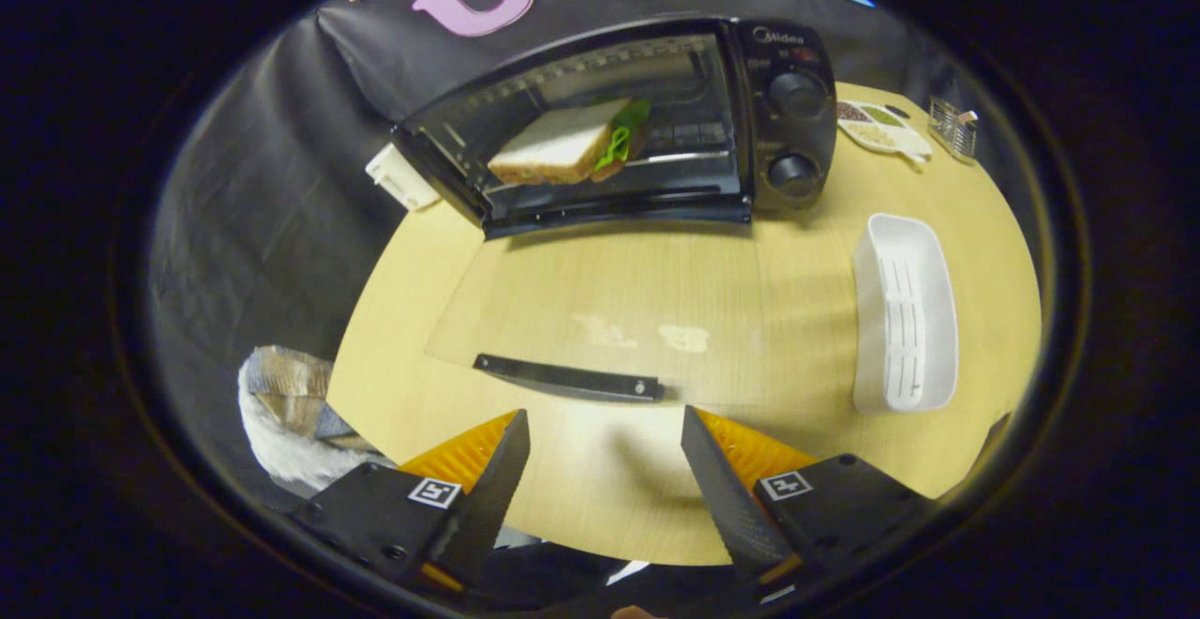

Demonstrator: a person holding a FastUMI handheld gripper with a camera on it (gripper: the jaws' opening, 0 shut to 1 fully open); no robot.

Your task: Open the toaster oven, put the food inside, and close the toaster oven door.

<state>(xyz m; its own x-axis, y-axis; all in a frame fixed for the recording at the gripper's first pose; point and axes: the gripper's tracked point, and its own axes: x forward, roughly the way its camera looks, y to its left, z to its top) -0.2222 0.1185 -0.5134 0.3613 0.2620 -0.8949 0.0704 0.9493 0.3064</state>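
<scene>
Toaster oven open on the round wooden bench, dark cloth behind.
Sandwich inside; door handle at 12 o'clock beyond the tool, spread wide, holding nothing.

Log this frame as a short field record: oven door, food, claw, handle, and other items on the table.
oven door: toaster oven door folded down flat, glass panel lying over the table
food: sandwich inside the oven on the rack
claw: claw open, fingers holding nothing
door handle: handle just ahead of the fingers, not touched
other items: white tray right of the door; small dish beyond it
task stage: food in, door not yet closed
</scene>
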